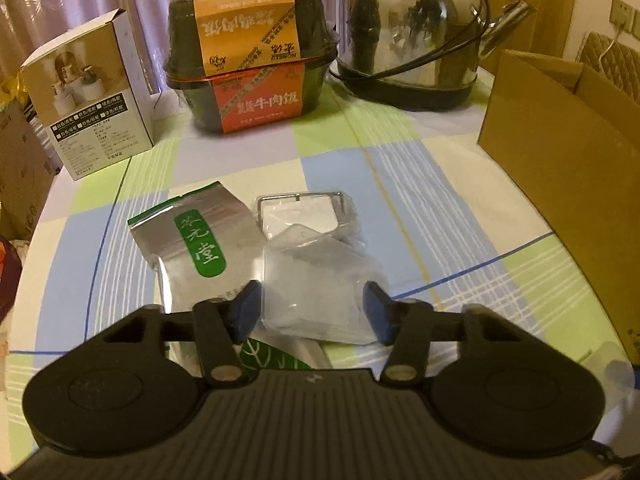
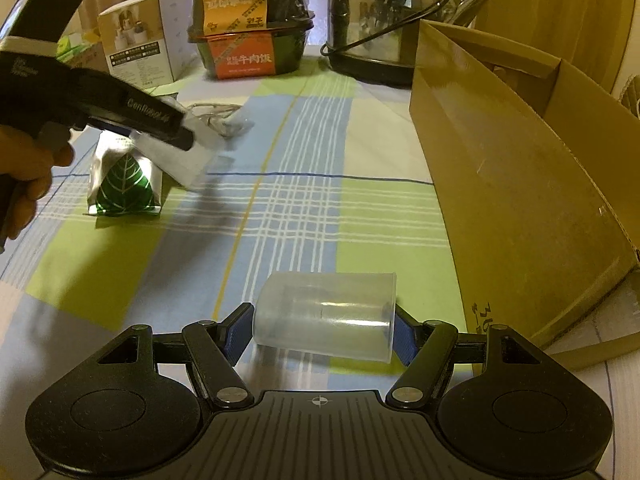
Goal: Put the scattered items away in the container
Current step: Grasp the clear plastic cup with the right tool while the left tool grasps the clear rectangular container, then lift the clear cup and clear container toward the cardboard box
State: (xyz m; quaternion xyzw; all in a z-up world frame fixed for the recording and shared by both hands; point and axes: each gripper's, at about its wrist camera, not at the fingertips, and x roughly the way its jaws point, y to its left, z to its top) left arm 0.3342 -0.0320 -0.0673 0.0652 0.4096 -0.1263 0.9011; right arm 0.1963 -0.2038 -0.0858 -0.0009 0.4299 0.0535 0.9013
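Note:
A clear plastic packet (image 1: 316, 284) with a metal wire frame inside sits between the blue pads of my left gripper (image 1: 311, 311), which is shut on it. From the right wrist view this packet (image 2: 184, 156) hangs tilted a little above the cloth. A silver pouch with a green label (image 1: 192, 248) lies just left of it, also visible as the pouch (image 2: 124, 184). My right gripper (image 2: 322, 334) is shut on a clear plastic cup (image 2: 324, 316) lying sideways, one pad on its base and one on its rim. The open cardboard box (image 1: 560, 168) (image 2: 520, 184) stands to the right.
At the back of the checked tablecloth (image 2: 304, 216) stand a white product box (image 1: 88, 108), stacked black meal bowls with orange labels (image 1: 248, 56) and a steel kettle (image 1: 408, 32). A person's hand (image 2: 24, 184) holds the left gripper. The table edge curves along the left.

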